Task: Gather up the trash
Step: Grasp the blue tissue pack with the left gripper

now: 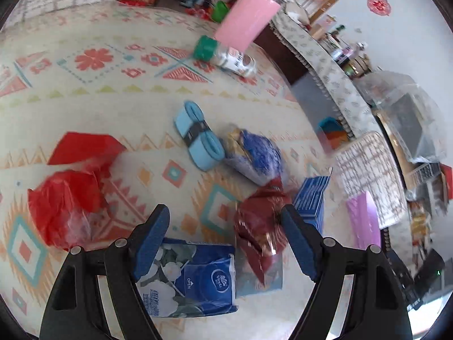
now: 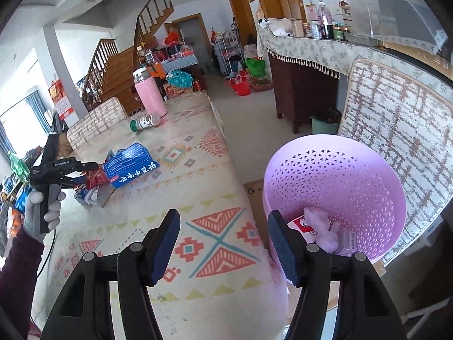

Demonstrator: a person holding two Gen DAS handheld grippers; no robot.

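My left gripper (image 1: 223, 212) hangs open over a cluster of trash on the patterned tablecloth (image 1: 99, 90). A blue tissue pack (image 1: 195, 277) lies under its fingers, and a dark red wrapper (image 1: 259, 232) lies by the right finger. A blue box (image 1: 310, 198), a crumpled blue-and-white bag (image 1: 254, 155), a light blue roll (image 1: 198, 138) and a red plastic bag (image 1: 65, 198) lie around them. My right gripper (image 2: 223, 216) is open and empty at the table's edge, beside a purple basket (image 2: 334, 170) holding a crumpled pink wad (image 2: 322, 226). The right wrist view also shows the left gripper (image 2: 87, 173) in a gloved hand (image 2: 42, 209), next to the blue box (image 2: 130, 167).
A pink thermos (image 2: 150, 96) stands at the table's far end, with a green-capped bottle (image 2: 145, 121) lying beside it. A cushioned chair back (image 2: 396, 130) rises behind the basket. A cluttered sideboard (image 2: 311, 48) stands further back, and a cardboard box (image 2: 254, 192) sits under the basket.
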